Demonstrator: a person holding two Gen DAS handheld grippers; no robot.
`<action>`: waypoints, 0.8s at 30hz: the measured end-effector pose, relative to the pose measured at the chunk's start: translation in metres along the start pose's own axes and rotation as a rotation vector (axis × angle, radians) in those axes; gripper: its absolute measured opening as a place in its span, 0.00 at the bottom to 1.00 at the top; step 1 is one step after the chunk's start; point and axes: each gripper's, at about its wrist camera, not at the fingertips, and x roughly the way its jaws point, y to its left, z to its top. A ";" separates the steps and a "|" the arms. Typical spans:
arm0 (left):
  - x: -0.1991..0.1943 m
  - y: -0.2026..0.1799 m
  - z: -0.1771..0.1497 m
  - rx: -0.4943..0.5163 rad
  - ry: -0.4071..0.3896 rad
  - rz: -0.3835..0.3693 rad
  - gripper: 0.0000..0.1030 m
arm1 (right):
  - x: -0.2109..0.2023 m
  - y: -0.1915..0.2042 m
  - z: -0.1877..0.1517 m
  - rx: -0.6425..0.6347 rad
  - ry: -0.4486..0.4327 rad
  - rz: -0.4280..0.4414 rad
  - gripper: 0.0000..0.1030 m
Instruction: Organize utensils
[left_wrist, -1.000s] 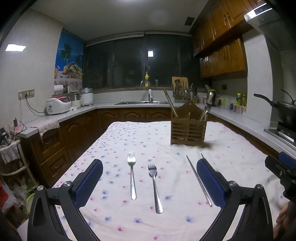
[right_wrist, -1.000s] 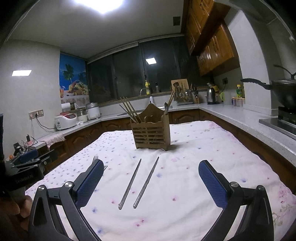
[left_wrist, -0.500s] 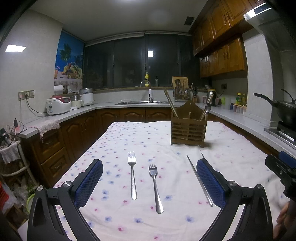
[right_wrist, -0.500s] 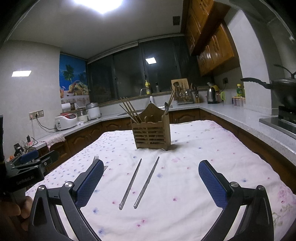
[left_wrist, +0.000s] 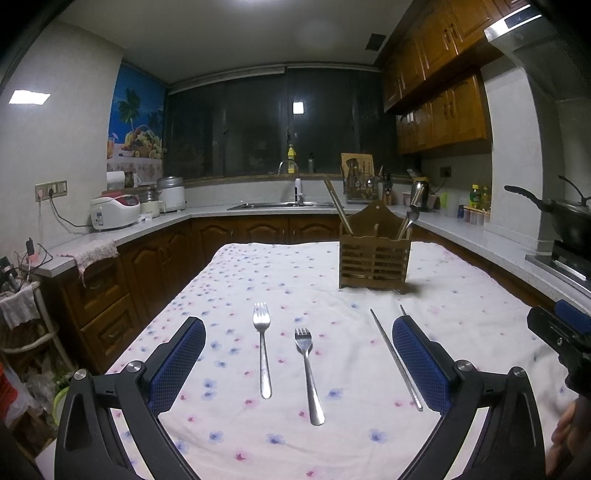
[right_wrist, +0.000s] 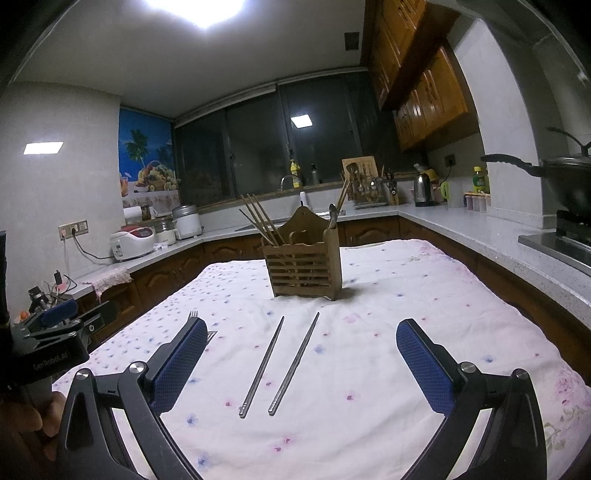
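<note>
- Our left tool (left_wrist: 297, 363) hovers spread apart over two forks (left_wrist: 262, 350) near the tabletop's (left_wrist: 461, 295) front edge.
- Our right tool (right_wrist: 301, 365) gapes over two chopsticks (right_wrist: 295, 363).
- The wooden holder (right_wrist: 304, 267) stands beyond, upright.

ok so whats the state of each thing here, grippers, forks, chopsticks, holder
left gripper: open, empty
right gripper: open, empty
two forks: flat on the tablecloth, side by side
two metal chopsticks: flat on the cloth, apart
wooden holder: upright, holding wooden chopsticks and a spoon
</note>
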 end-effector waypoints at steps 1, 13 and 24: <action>0.000 0.000 0.000 0.001 0.000 0.001 0.99 | 0.000 0.000 0.000 0.001 0.000 -0.001 1.00; -0.002 -0.003 0.001 0.009 0.003 -0.002 0.99 | 0.000 0.004 0.001 0.003 0.002 0.000 1.00; -0.001 -0.006 0.000 0.010 0.002 -0.009 0.99 | 0.000 0.002 0.002 0.005 0.002 0.001 1.00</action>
